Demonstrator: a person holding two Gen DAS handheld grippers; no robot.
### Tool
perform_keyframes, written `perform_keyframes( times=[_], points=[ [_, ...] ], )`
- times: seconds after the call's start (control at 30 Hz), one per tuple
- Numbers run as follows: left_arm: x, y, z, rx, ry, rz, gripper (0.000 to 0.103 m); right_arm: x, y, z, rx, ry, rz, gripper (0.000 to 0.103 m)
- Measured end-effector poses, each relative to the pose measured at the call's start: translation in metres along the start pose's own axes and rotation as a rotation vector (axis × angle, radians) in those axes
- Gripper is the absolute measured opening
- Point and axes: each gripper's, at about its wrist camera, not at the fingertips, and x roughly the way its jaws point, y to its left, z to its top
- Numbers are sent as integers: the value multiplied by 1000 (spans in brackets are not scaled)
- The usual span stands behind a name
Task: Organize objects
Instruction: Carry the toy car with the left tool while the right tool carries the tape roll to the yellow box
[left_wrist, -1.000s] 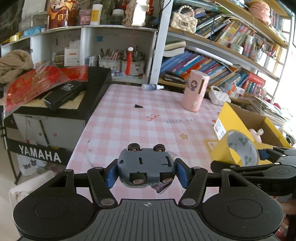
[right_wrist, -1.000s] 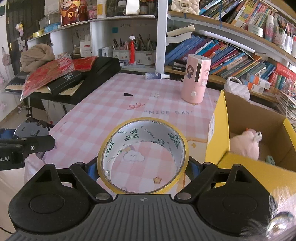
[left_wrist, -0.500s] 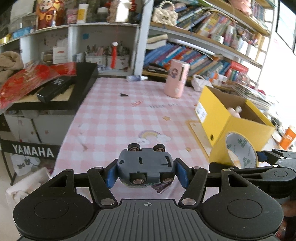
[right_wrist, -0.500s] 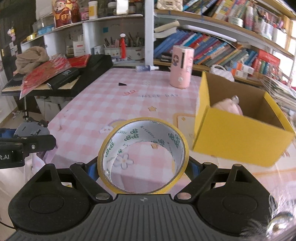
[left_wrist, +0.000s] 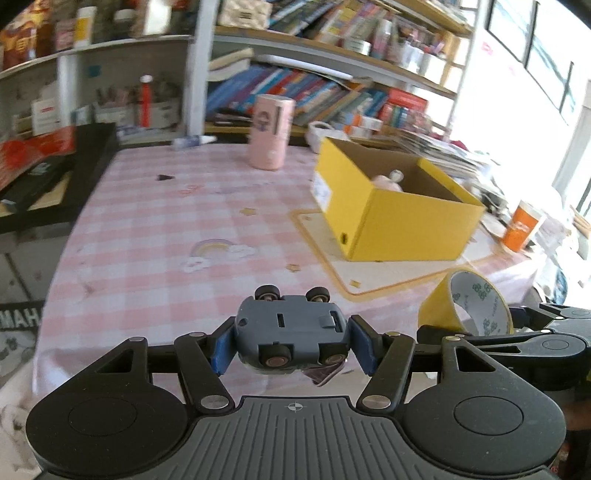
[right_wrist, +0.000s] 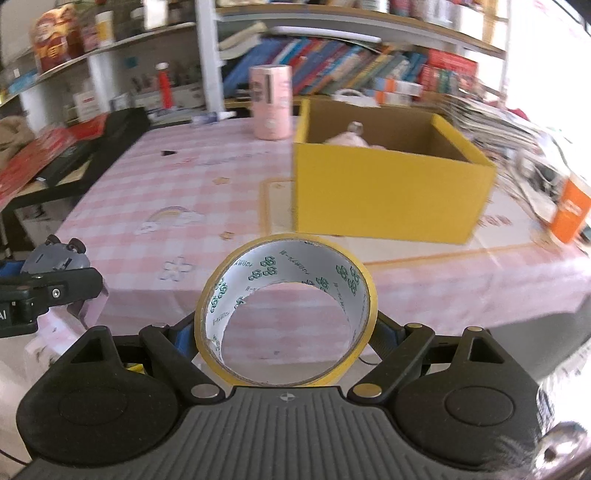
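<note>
My left gripper (left_wrist: 291, 345) is shut on a grey toy car (left_wrist: 291, 332), held upside down with its wheels up, above the near edge of the pink checked table (left_wrist: 177, 221). My right gripper (right_wrist: 286, 328) is shut on a yellow tape roll (right_wrist: 286, 312), held upright; the roll also shows in the left wrist view (left_wrist: 467, 304). An open yellow box (right_wrist: 388, 192) stands on the table ahead to the right, with a pink plush toy (right_wrist: 347, 138) inside. The left gripper with the car shows at the left of the right wrist view (right_wrist: 55, 273).
A pink cylinder (left_wrist: 271, 131) stands at the table's far side. An orange cup (left_wrist: 522, 225) sits to the right of the box. A black keyboard (left_wrist: 51, 173) with red bags flanks the table's left. Bookshelves (left_wrist: 332, 85) fill the back.
Both grippers have drawn back from the table and swung right, each keeping its object. The yellow box now sits further ahead and more central in both views.
</note>
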Motion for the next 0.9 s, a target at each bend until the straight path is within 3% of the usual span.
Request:
perform_keyframes(
  times=[0.43, 0.9],
  points=[
    [26, -47, 11, 107, 23, -119, 62, -16, -52, -15, 122, 4, -129, 86],
    [51, -85, 31, 146, 18, -139, 62, -9, -101, -7, 183, 10, -160, 86]
  ],
)
